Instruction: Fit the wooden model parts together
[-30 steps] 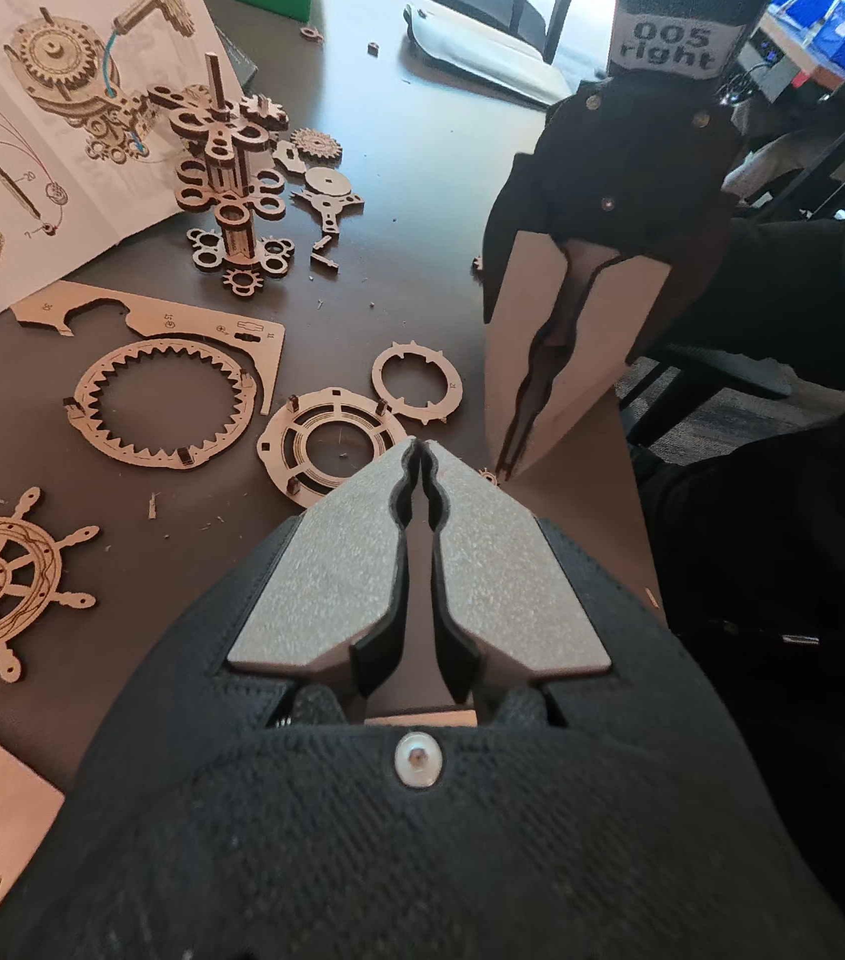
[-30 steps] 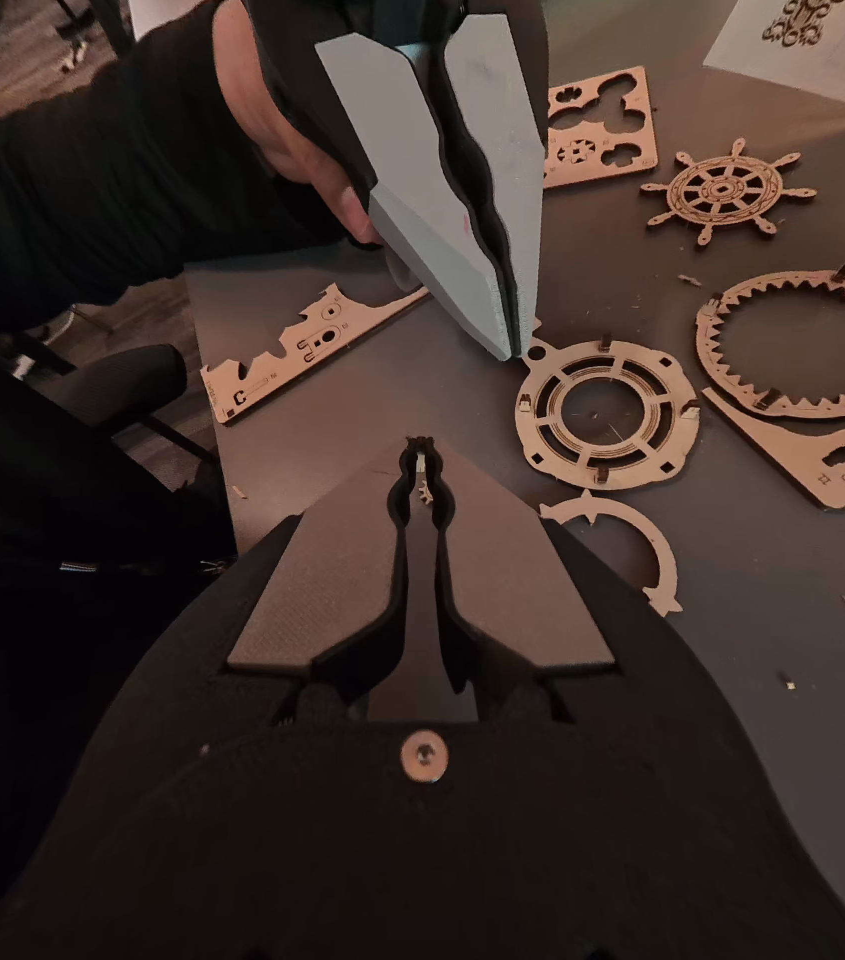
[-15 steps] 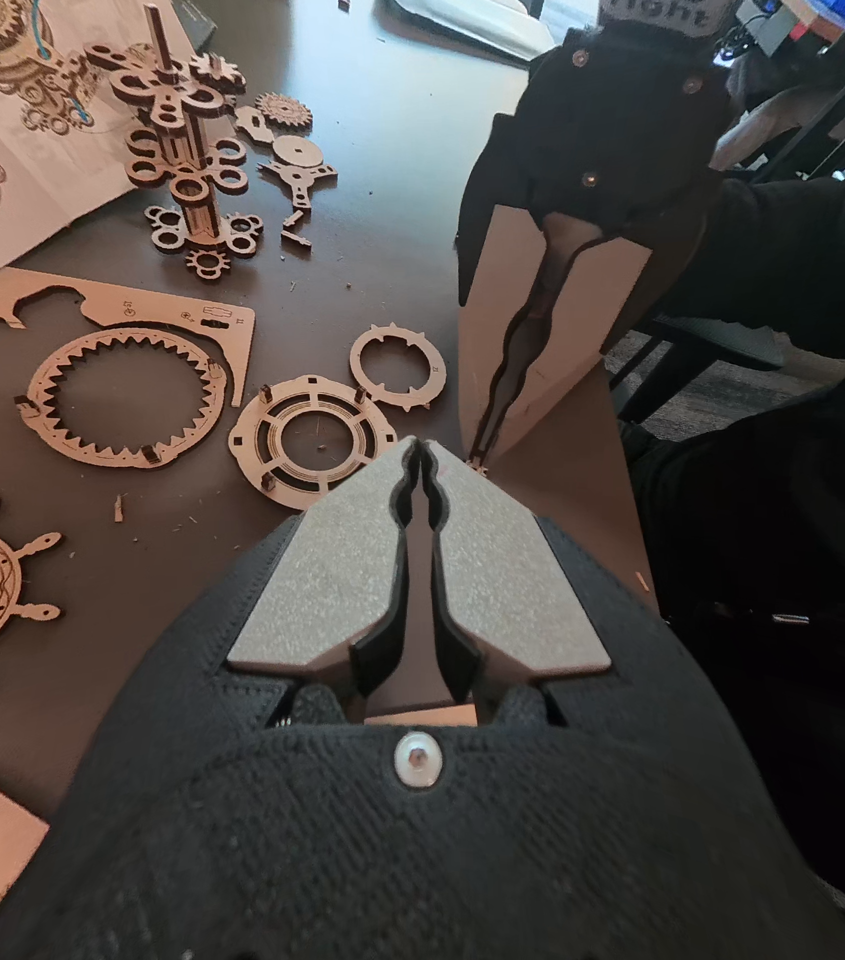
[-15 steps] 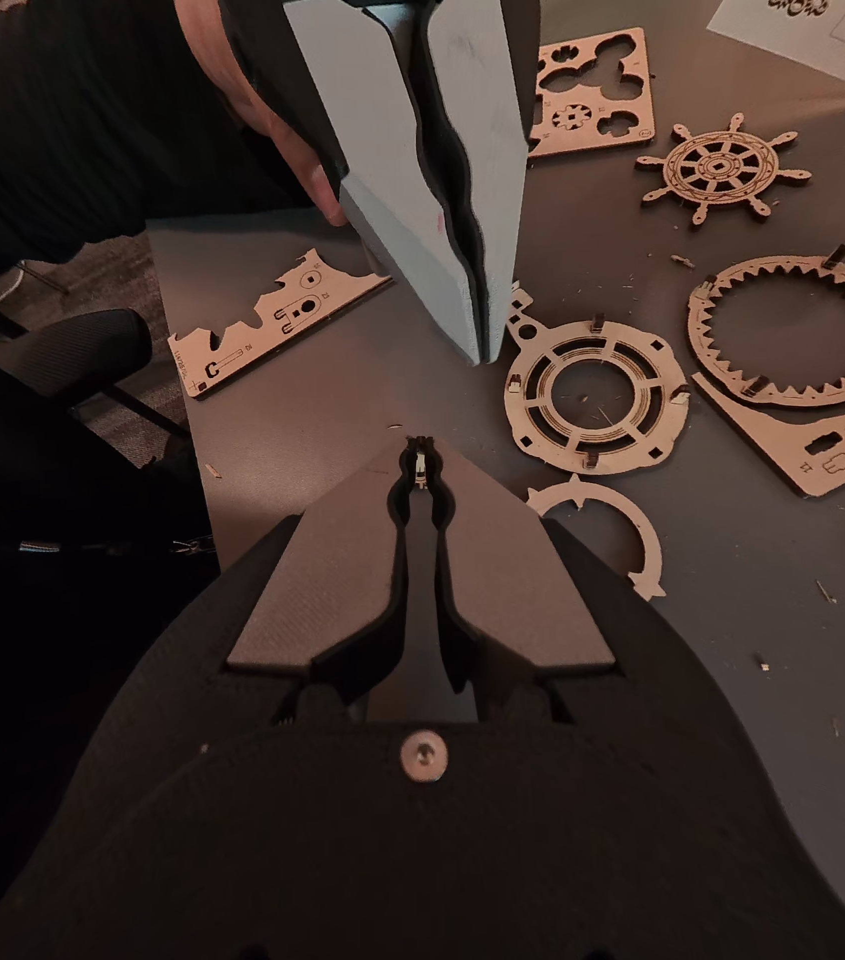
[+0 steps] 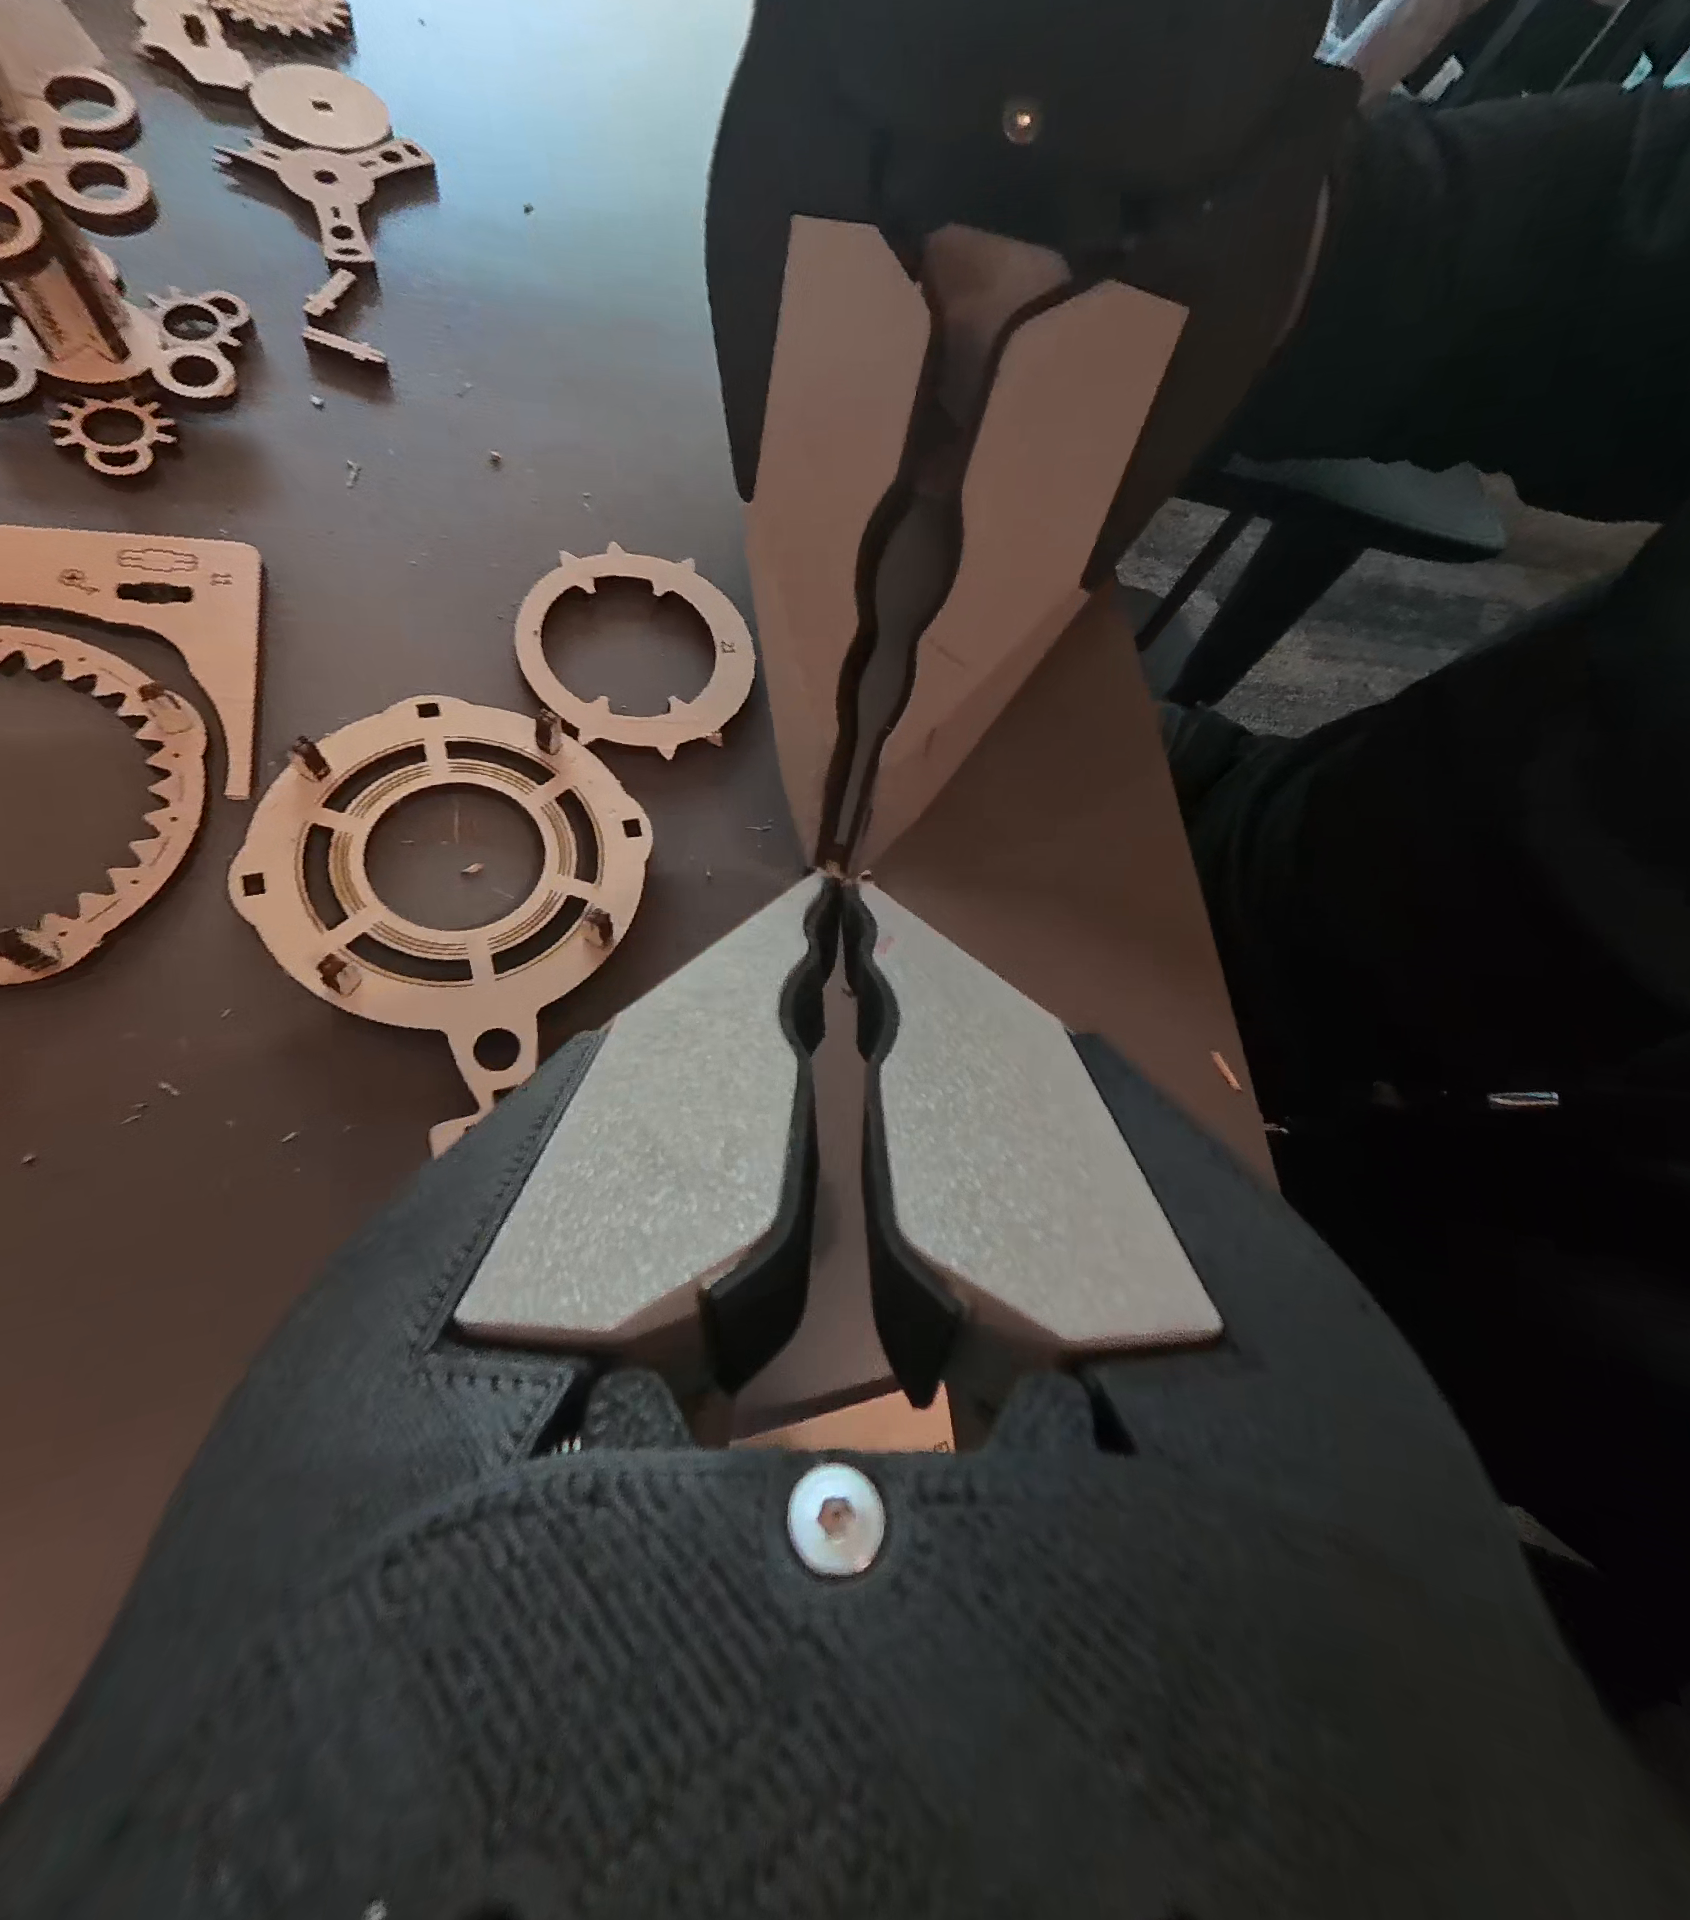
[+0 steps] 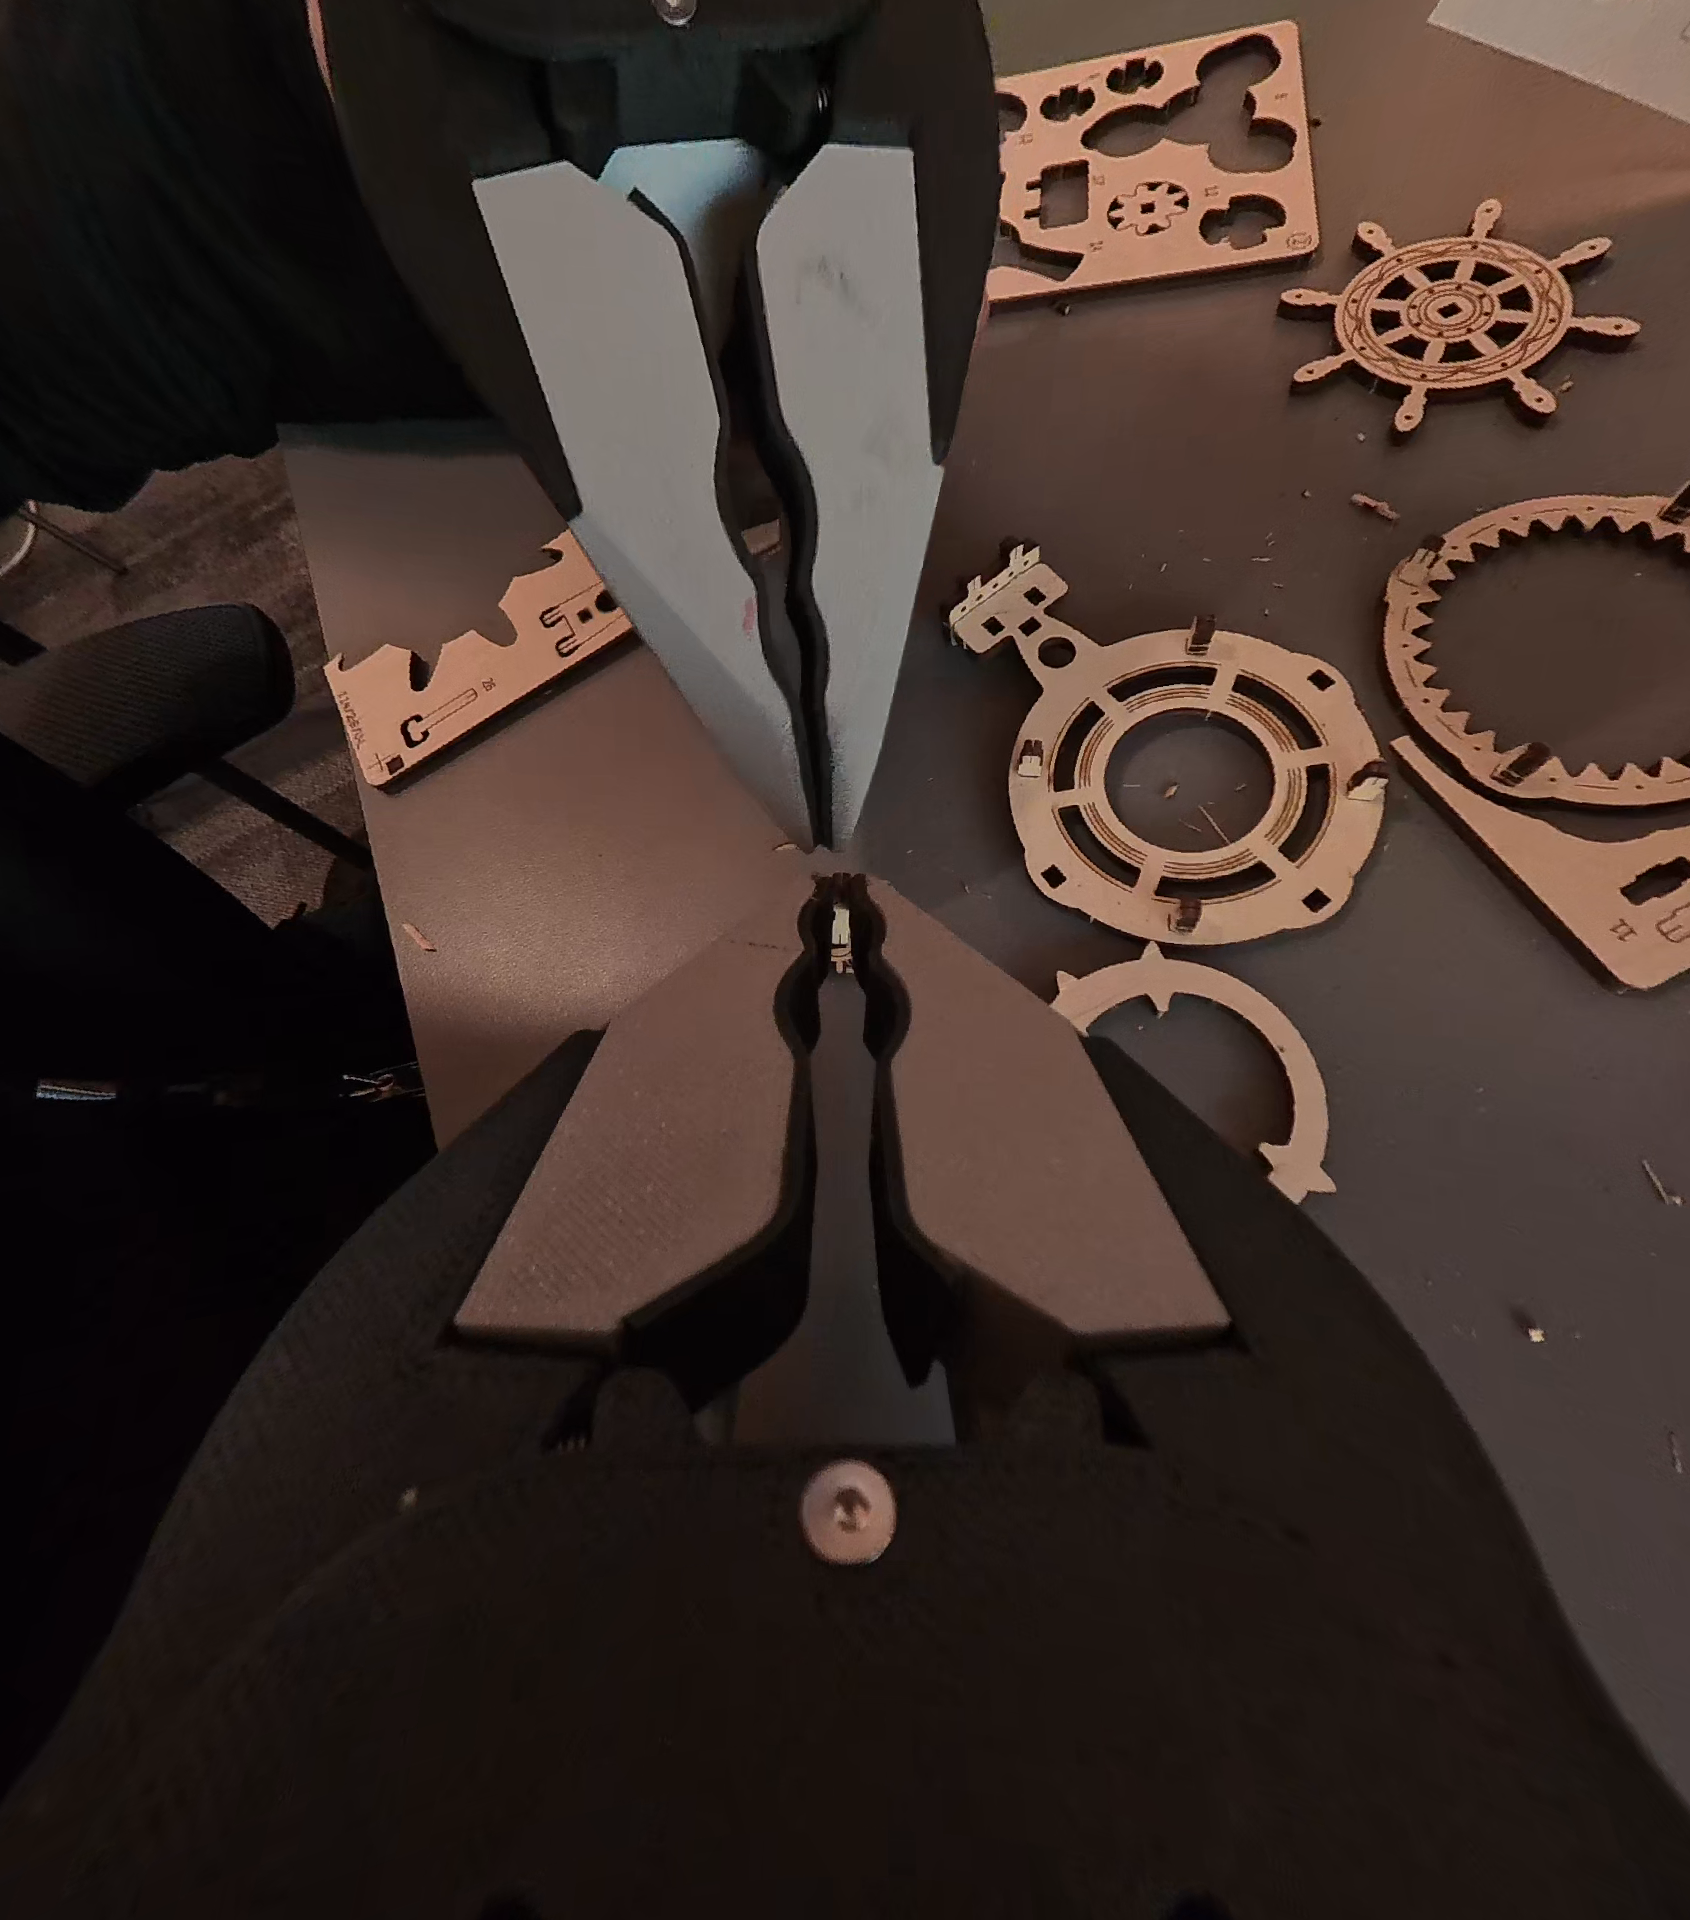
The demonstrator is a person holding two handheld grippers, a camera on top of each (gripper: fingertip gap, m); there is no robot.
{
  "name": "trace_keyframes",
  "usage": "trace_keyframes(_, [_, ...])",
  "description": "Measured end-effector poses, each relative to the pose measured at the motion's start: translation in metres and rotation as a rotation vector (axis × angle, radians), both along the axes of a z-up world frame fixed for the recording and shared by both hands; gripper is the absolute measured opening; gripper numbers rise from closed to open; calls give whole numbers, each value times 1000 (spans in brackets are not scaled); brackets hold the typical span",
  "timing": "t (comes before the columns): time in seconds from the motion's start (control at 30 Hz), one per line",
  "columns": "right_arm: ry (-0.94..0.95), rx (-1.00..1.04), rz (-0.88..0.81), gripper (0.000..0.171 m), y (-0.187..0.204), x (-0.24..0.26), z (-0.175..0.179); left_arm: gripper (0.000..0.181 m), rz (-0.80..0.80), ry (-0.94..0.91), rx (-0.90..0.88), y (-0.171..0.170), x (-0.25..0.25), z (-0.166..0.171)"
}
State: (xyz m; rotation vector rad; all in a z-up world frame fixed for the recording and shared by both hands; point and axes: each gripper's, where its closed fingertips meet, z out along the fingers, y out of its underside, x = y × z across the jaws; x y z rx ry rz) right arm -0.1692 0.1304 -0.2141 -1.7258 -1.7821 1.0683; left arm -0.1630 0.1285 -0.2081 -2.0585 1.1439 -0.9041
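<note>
My right gripper point(image 6: 839, 885) is shut on a small pale wooden piece point(image 6: 839, 928) pinched between its tips. My left gripper point(image 5: 836, 896) is shut; nothing shows between its pads. The two grippers point at each other with their tips almost touching, above the dark table near its edge. The right gripper point(image 5: 836, 857) comes down from the top of the left wrist view, and the left gripper point(image 6: 823, 836) does the same in the right wrist view. A spoked ring plate with upright pegs point(image 5: 446, 852) point(image 6: 1194, 779) lies flat just beside the tips.
A small notched ring point(image 5: 633, 655) point(image 6: 1205, 1060), a toothed ring gear point(image 5: 20, 810) point(image 6: 1589, 665), a ship's wheel point(image 6: 1454, 312), offcut sheets point(image 6: 1153, 135) point(image 6: 488, 696) and a built-up spindle point(image 5: 30, 260) lie on the table. The table edge point(image 5: 1184, 883) and a chair point(image 6: 145, 686) are close by. Both grippers' tips are close together, under 4 cm apart. Both grippers' tips are roughly 15 cm from the built-up spindle point(image 5: 30, 260).
Both grippers have closed in on each other until their tips nearly meet. Both stay shut, and the right one still holds the small piece.
</note>
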Motion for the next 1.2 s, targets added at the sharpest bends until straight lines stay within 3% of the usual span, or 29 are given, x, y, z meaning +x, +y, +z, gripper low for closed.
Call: trace_keyframes(1.2, [2,44,30,0,-4,3,-1,0,-25,29,9,-4,4,-5])
